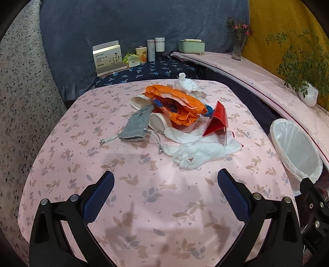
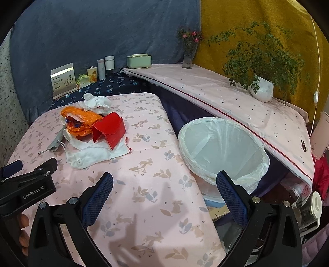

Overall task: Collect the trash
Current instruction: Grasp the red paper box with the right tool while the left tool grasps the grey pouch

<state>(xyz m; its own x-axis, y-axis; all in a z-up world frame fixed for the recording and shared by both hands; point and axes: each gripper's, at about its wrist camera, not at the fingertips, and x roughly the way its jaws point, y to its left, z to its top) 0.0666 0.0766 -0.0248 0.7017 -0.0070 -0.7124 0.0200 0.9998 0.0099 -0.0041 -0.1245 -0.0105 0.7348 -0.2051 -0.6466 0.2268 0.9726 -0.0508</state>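
Both my left gripper (image 1: 165,182) and right gripper (image 2: 164,182) hover with jaws spread, empty. The trash pile (image 1: 181,115) sits mid-desk (image 1: 102,205); I should pinch the white cloth (image 1: 197,154) first, then carry it to the lined bin (image 2: 222,147) off the desk's right edge.

Looking like a home living space w/ draped blue and mustard-yellow fabric backdrops (image 2: 257,18). A pink rabbit-print tablecloth (image 1: 156,205) is covering the table, w/ a leafy potted plant in a white ceramic pot (image 2: 262,89), a glass vase of pink flowers (image 2: 189,51) & cosmetic bottles (image 1: 151,50) sitting on side ledges. A white-bag-lined round waste bin (image 2: 222,147) is standing beside the table.
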